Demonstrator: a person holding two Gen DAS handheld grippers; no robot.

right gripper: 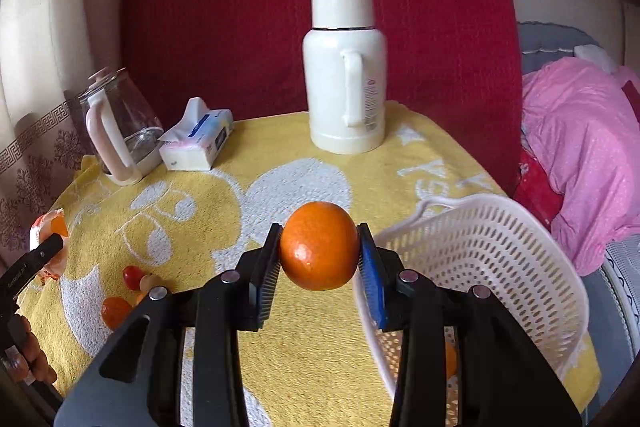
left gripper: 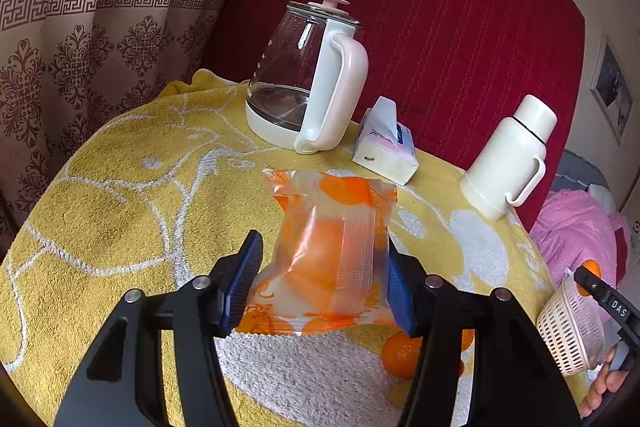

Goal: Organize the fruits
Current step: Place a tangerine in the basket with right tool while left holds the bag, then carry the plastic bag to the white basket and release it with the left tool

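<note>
Between right gripper [right gripper: 318,259] pads: orange [right gripper: 319,246].

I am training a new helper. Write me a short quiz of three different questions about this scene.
1. True or false: the right gripper holds an orange.
2. The left gripper grips: A) tissue pack B) plastic bag of oranges C) flask.
3. Fill in: the white basket stands to the ___ of the held orange in the right wrist view.

Key: 1 true; 2 B; 3 right.
</note>
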